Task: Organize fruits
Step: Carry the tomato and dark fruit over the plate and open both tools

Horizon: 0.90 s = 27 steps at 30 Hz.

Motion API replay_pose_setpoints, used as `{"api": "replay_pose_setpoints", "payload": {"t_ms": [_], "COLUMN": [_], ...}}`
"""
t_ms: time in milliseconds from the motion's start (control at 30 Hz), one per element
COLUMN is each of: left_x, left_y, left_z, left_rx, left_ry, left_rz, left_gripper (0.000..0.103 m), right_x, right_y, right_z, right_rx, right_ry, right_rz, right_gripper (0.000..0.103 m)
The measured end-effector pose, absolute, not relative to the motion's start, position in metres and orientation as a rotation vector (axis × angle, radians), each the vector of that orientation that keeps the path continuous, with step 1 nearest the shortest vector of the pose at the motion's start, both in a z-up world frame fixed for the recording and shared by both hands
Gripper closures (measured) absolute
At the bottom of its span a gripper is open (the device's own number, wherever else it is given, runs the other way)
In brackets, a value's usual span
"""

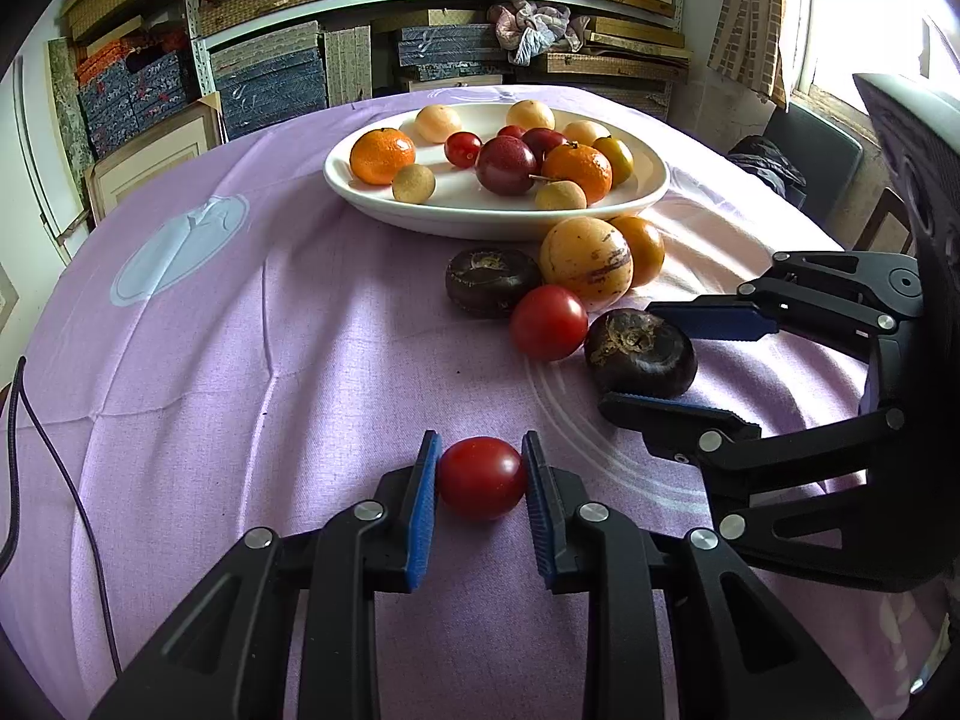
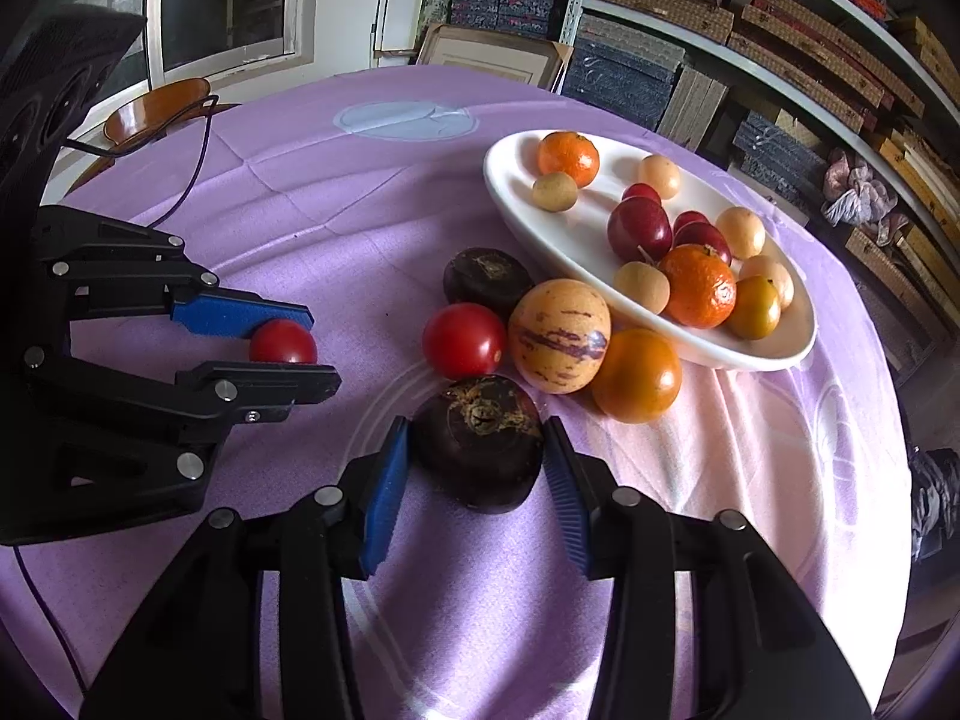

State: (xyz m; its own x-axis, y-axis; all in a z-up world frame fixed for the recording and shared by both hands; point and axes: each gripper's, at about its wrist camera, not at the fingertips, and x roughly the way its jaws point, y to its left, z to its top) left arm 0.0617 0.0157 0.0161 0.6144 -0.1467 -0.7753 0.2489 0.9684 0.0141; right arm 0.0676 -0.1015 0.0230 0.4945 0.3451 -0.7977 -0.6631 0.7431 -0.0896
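**Two grippers at loose fruit beside a filled dish**

The left gripper (image 1: 482, 477) pinches a small red tomato (image 1: 482, 478) between its blue pads, low over the lilac cloth of the tabletop (image 1: 252, 372), nearest the viewer. To its right, the right gripper (image 2: 477, 468) brackets a dark, flattened round fruit (image 2: 480, 441) that lies on the cloth; from the right wrist view both pads stand at the fruit's flanks, but whether they press on it cannot be told. Beyond this fruit lies a loose cluster, its members touching or nearly so: a second red tomato (image 2: 463, 340), a second dark fruit (image 2: 487, 276), a pale yellow fruit with purple streaks (image 2: 559, 336) and an orange-yellow fruit (image 2: 637, 375). Farther still stands a white oval dish (image 1: 384, 204), which holds two mandarins, several dark red fruits and a number of small tan and pale round fruits. Shelves stacked with boxes (image 1: 264, 78) fill the background.
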Motion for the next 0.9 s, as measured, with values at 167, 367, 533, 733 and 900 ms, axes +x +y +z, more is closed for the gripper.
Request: {"api": "replay_pose_setpoints", "payload": {"t_ms": [167,367,533,733,900], "left_x": [0.062,0.081,0.095,0.161,0.232], "left_y": [0.019,0.034,0.037,0.023,0.008], "left_z": [0.042,0.108,0.166,0.186,0.138], "left_rx": [0.118,0.091,0.097,0.071,0.031], "left_ry": [0.796,0.682,0.592,0.617,0.733], "left_rz": [-0.217,-0.191,-0.175,-0.179,-0.179], "left_gripper": [0.076,0.076,0.076,0.076,0.076], "right_x": [0.068,0.081,0.081,0.134,0.213], "right_y": [-0.118,-0.172,-0.209,-0.215,-0.186], "right_z": [0.042,0.122,0.182,0.21,0.16], "right_rx": [-0.335,-0.207,-0.154,-0.1,-0.092], "right_ry": [0.814,0.68,0.562,0.526,0.661], "right_rz": [0.631,0.574,0.53,0.49,0.499], "right_gripper": [0.06,0.06,0.06,0.06,0.06]}}
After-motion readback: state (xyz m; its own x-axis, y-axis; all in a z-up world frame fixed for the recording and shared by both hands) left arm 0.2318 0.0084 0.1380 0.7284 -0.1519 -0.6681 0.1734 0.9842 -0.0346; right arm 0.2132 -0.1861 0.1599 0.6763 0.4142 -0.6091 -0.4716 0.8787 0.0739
